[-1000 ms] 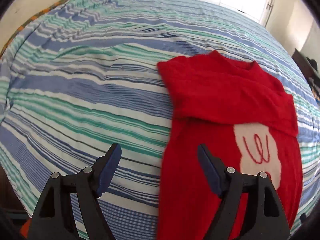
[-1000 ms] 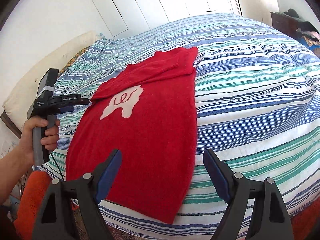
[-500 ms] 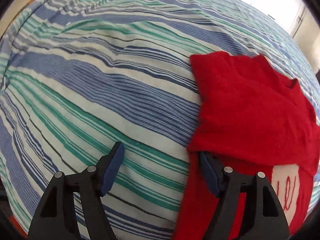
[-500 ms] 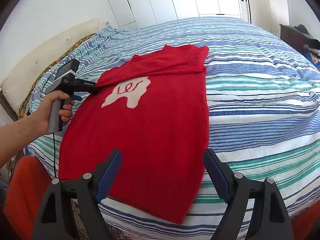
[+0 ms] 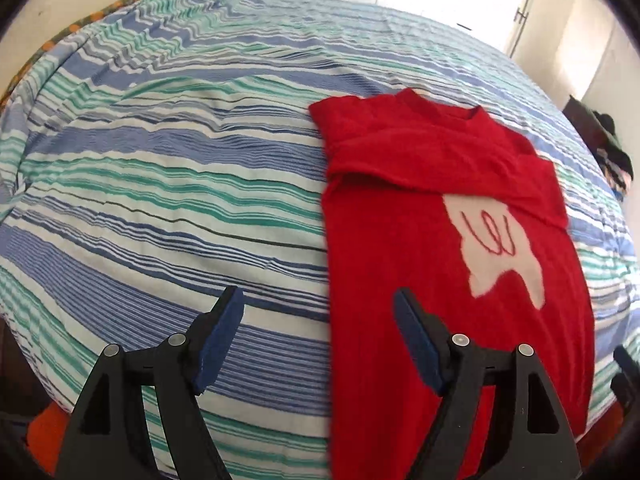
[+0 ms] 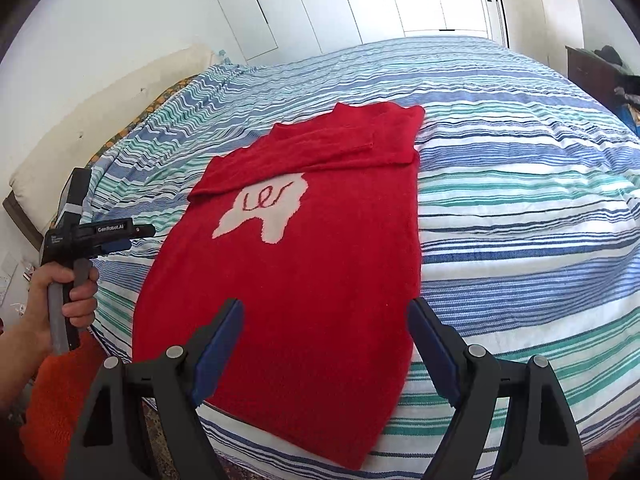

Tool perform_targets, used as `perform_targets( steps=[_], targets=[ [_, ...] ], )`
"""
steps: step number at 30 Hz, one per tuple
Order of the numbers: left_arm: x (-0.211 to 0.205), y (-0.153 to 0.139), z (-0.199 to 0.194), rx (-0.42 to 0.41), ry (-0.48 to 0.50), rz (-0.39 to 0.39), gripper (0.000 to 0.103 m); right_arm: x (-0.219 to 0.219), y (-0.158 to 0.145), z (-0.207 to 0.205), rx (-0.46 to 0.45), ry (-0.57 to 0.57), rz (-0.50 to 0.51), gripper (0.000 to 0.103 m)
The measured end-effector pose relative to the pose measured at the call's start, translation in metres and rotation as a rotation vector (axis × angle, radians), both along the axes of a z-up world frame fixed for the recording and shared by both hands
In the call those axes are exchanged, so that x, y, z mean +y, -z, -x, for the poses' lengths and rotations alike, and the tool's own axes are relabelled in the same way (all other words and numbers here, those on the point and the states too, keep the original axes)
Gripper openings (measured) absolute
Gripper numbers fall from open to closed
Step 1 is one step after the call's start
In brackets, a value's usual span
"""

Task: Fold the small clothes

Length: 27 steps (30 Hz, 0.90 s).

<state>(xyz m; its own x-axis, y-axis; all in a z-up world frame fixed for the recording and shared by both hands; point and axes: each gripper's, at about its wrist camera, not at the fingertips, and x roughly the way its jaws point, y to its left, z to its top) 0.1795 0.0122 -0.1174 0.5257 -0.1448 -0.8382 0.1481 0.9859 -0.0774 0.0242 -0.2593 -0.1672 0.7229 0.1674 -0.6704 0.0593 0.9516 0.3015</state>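
lying lengthwise, red sweater (image 6: 304, 280) points its collar away; left gripper (image 5: 316, 336) opening, right gripper (image 6: 324, 344) wide, both empty.

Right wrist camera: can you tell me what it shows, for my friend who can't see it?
A red sweater with a white patch lies flat on a striped bed, its sleeves folded across the top. The open right gripper hovers over the near hem, holding nothing. At the left edge, a hand holds the left gripper beside the sweater.

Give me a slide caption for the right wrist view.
Open right gripper hovers over a red sweater, sleeves folded in, on a striped bed.
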Motion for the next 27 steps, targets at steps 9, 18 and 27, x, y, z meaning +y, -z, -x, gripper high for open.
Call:
perform_targets(
  steps=[9,18,27],
  targets=[
    [-0.072,0.061,0.086,0.048,0.273,-0.171,0.089,0.031,0.055,-0.036,0.311,-0.287,0.102,0.083],
    [-0.063,0.063,0.093,0.08,0.265,-0.141,0.093,0.036,0.066,-0.004,0.273,-0.218,0.158,0.086],
    [-0.063,0.065,0.098,0.06,0.265,-0.154,0.094,0.038,0.067,-0.003,0.248,-0.206,0.161,0.088]
  ],
)
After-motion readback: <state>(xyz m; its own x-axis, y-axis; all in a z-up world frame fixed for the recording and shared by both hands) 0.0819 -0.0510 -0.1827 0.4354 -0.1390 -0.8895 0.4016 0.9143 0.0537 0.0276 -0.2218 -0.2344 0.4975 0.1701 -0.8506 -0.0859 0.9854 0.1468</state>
